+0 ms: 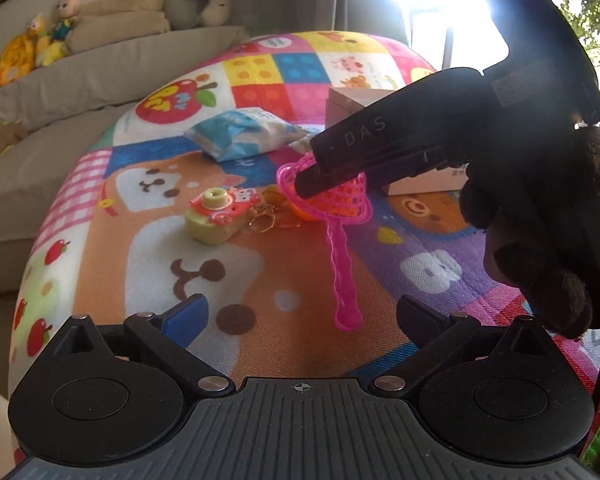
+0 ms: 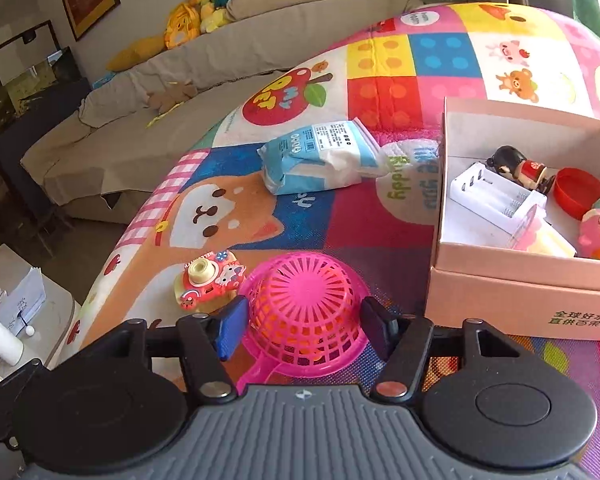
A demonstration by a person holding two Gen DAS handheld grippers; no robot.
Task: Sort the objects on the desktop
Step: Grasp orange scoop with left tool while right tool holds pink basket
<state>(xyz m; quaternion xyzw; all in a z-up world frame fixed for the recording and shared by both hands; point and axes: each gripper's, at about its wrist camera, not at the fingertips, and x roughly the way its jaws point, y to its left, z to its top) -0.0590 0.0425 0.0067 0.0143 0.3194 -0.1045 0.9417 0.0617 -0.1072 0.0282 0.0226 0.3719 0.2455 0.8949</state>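
Observation:
A pink toy strainer (image 2: pixel 306 308) lies upside down on the colourful play mat (image 2: pixel 324 220), over an orange thing. My right gripper (image 2: pixel 302 326) is open with its fingers either side of the strainer's dome. In the left wrist view the strainer (image 1: pixel 332 200) shows with its handle toward me, and the right gripper (image 1: pixel 312 184) comes down on it from the right. My left gripper (image 1: pixel 300 316) is open and empty, held back near the handle's end. A toy camera (image 2: pixel 208 280) stands left of the strainer.
A pink cardboard box (image 2: pixel 520 292) at the right holds a white battery case (image 2: pixel 496 196), a figurine (image 2: pixel 516 168), a red dish and a pink fish toy. A blue-and-white tissue pack (image 2: pixel 324 156) lies further back. Key rings (image 1: pixel 272 220) lie beside the camera. A grey sofa is behind.

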